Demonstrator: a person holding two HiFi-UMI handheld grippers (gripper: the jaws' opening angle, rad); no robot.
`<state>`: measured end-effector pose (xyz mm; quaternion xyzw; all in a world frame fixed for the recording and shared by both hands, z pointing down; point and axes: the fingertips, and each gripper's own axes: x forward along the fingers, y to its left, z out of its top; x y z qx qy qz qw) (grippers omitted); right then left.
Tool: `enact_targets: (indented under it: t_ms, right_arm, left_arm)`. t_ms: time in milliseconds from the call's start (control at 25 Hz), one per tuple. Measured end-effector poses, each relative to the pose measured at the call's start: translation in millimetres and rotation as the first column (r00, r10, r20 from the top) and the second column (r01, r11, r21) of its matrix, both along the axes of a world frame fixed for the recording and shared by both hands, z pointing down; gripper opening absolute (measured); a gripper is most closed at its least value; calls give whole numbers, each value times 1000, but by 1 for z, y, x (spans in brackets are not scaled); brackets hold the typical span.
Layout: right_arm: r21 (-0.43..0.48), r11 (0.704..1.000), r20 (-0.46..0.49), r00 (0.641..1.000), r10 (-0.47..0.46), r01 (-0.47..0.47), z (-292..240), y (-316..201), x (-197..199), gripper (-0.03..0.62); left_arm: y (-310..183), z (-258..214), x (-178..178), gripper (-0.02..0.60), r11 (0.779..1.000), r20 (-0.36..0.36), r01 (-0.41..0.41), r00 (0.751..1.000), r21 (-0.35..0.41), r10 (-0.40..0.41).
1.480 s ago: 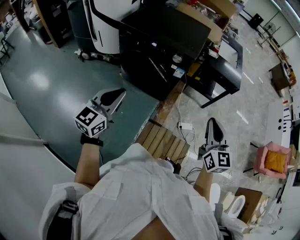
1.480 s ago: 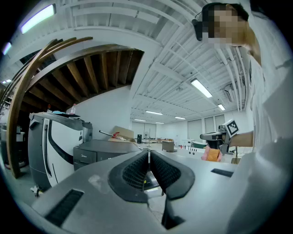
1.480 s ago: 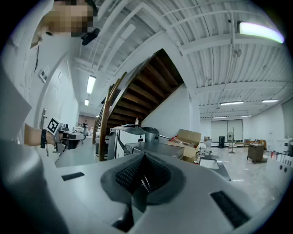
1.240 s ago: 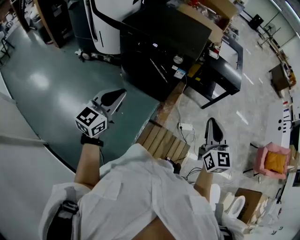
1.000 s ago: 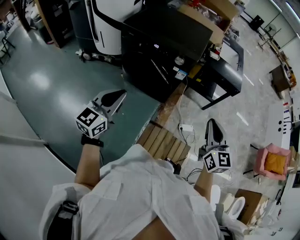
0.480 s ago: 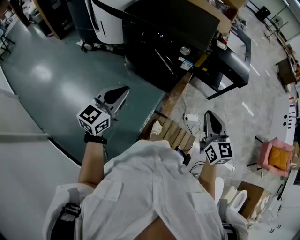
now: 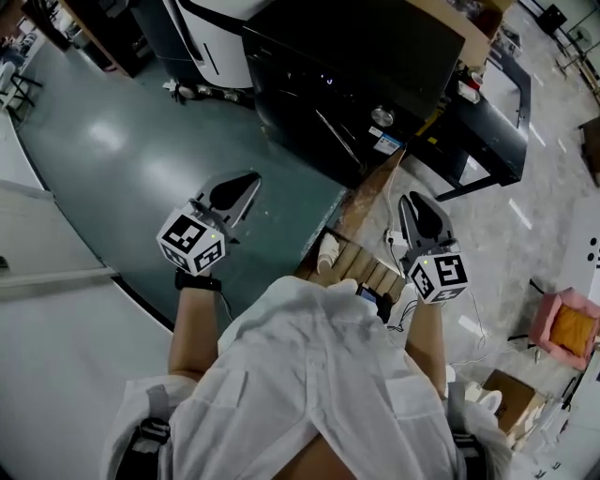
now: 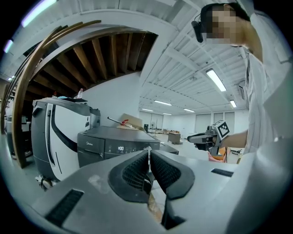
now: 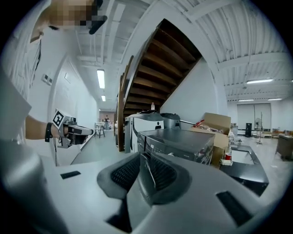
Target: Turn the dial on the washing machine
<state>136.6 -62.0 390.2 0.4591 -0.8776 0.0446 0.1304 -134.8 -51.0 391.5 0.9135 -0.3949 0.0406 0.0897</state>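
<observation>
Washing machine (image 7: 375, 47) cut off at top edge, dial (image 7: 382, 115) markings too small to read

One dark washing machine (image 7: 356, 66) is standing ahead, bearing one silver dial (image 7: 382, 115) and one lit display (image 7: 328, 81). One cardboard box (image 7: 480, 21) is showing at its far corner. One white-and-black machine (image 7: 211, 42) is standing on one side of it and one low black bench (image 7: 502, 127) on the other. Two grippers are showing, the left gripper (image 7: 249, 178) and the right gripper (image 7: 407, 201), carrying two marker cubes (image 7: 192, 242) between them. One slatted wooden pallet (image 7: 370, 272) is lying on the floor. One pink box (image 7: 565, 328) is sitting at the right edge.
</observation>
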Motion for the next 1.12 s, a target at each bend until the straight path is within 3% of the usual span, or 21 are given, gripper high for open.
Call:
enact_targets:
  t_ms: [480, 720, 920, 1120]
  right_arm:
    - [-85, 985, -182, 969, -167, 154, 49, -162, -33, 165]
    - [-128, 966, -404, 877, -259, 226, 87, -217, -62, 219]
    - [-165, 964, -539, 799, -265, 208, 119, -235, -58, 227]
    - [-137, 979, -474, 858, -196, 148, 116, -232, -43, 235]
  left_arm:
    - [-100, 10, 35, 17, 999, -27, 34, 999, -33, -34]
    - [-121, 20, 50, 17, 997, -26, 21, 999, -69, -23]
    - [-132, 25, 52, 17, 996, -19, 15, 1000, -86, -17]
    - [-141, 29, 52, 17, 995, -12, 4, 1000, -99, -6]
